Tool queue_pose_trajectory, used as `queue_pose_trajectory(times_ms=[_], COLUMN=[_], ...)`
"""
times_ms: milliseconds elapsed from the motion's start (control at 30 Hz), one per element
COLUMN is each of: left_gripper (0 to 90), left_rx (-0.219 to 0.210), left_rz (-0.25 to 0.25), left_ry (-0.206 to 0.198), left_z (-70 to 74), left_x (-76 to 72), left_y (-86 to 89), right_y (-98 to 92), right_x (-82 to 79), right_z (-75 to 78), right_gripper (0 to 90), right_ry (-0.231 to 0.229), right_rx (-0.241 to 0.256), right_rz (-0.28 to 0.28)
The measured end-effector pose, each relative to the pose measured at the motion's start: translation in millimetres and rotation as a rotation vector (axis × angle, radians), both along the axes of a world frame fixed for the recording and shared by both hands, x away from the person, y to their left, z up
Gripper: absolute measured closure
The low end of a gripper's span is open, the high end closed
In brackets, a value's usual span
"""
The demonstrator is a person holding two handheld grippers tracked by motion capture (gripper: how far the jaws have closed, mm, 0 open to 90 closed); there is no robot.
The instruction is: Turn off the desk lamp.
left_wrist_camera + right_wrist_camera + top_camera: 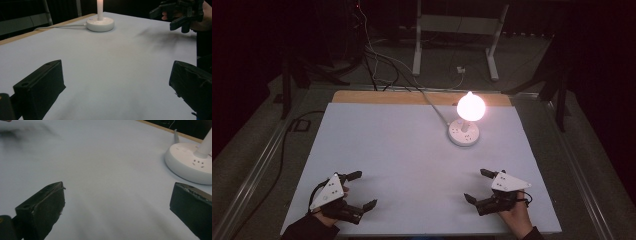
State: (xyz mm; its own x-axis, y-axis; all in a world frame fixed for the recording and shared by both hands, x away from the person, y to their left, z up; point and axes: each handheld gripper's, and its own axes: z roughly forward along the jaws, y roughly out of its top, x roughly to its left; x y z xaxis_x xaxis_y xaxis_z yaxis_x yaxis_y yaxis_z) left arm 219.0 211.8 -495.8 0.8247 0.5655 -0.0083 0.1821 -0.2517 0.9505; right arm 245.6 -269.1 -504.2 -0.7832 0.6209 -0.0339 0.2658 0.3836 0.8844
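A lit round bulb [471,106] glows on a white stem rising from a round white socket base [463,134] at the table's back right. The base [100,24] sits far ahead in the left gripper view, and close at the right as the base [189,163] in the right gripper view. My left gripper [365,190] rests open near the front left edge, nothing between its jaws. Near the front right my right gripper [476,185] is open too, its jaws wide apart and empty. The right gripper [176,15] also shows far off in the left gripper view.
A white cable [432,105] runs from the socket base off the table's back edge to the floor. The white table top [412,160] has a wooden strip [377,97] along its back. White desk legs [492,45] and loose cables lie on the dark floor behind.
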Motion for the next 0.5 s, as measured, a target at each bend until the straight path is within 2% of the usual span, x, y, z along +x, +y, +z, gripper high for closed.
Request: queue_pose_trajectory(times_ms=[67, 267, 500], left_gripper=[0.4, 0.4, 0.4], left_rx=[0.000, -0.004, -0.007], left_rz=[0.000, 0.002, -0.005], left_ry=[0.003, 0.005, 0.002], left_z=[0.2, 0.2, 0.6], left_x=[0.0, 0.3, -0.3], left_y=[0.1, 0.7, 0.0], right_y=[0.7, 1.9, 0.5], right_x=[-1.2, -1.7, 0.4], right_z=[-0.4, -1.8, 0.0], right_gripper=[0.0, 0.0, 0.0], right_ry=[-0.017, -0.019, 0.011], right_rx=[-0.006, -0.014, -0.027], right_rz=[0.006, 0.001, 0.003])
